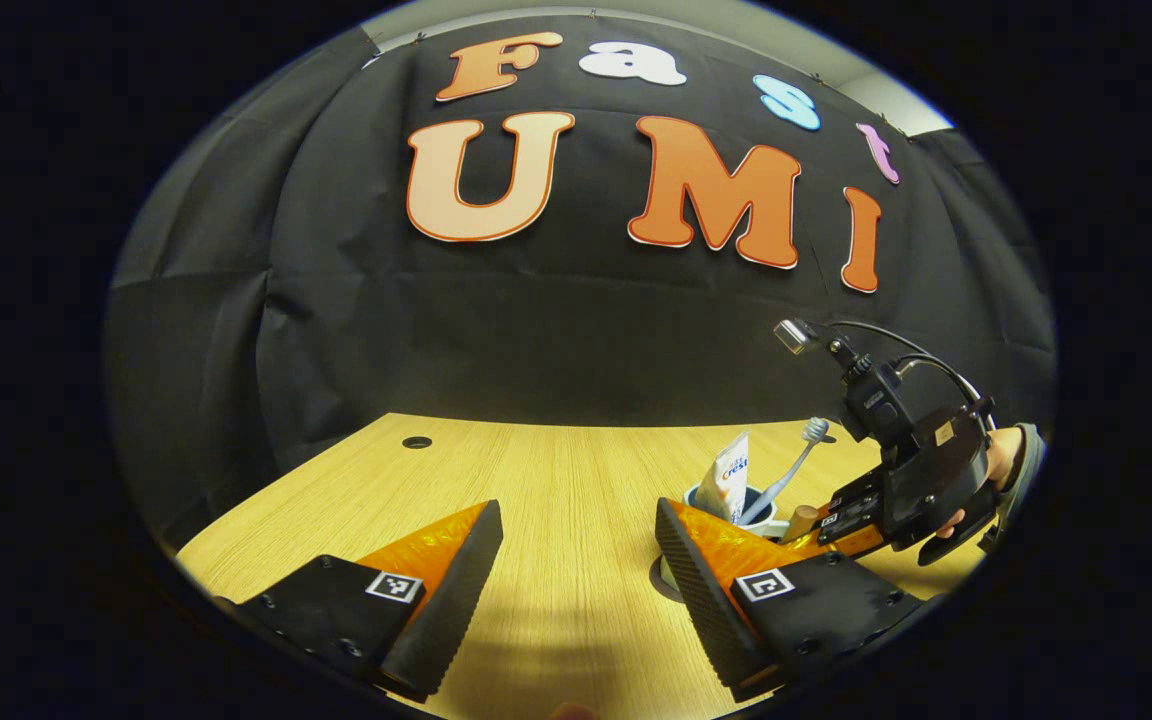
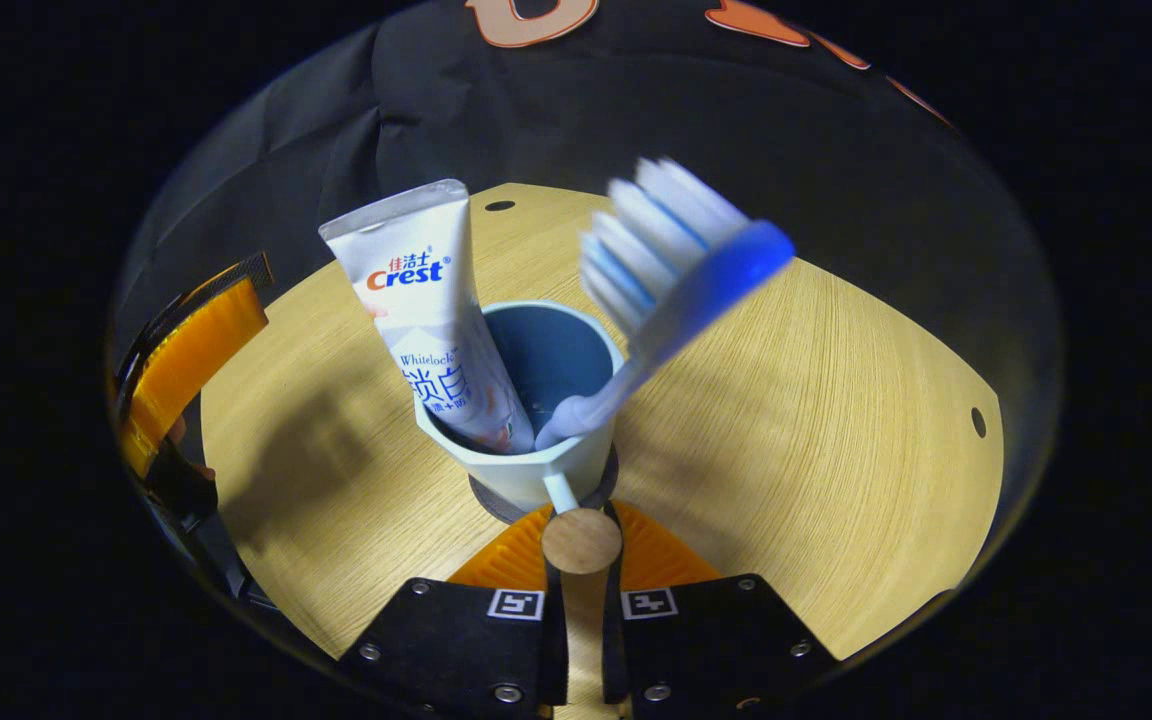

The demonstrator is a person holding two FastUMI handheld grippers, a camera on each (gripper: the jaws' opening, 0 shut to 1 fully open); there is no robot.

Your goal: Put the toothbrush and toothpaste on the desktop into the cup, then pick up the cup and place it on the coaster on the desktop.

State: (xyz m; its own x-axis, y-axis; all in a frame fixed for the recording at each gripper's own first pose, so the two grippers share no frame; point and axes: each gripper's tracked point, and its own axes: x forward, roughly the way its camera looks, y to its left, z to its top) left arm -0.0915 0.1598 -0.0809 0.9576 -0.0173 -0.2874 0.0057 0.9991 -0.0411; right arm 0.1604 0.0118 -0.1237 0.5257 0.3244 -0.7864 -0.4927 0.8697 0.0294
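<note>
The right gripper (image 2: 582, 590) is pinched tight on the cup's wooden handle (image 2: 582, 541), so the light, hard cup (image 2: 526, 465) should lift by it without slipping. The cup sits just ahead on a dark coaster (image 2: 492, 500), holding the toothpaste (image 2: 431, 320) and toothbrush (image 2: 681, 285). The left gripper (image 1: 576, 590) is wide open, holding nothing, near the cup.
</note>
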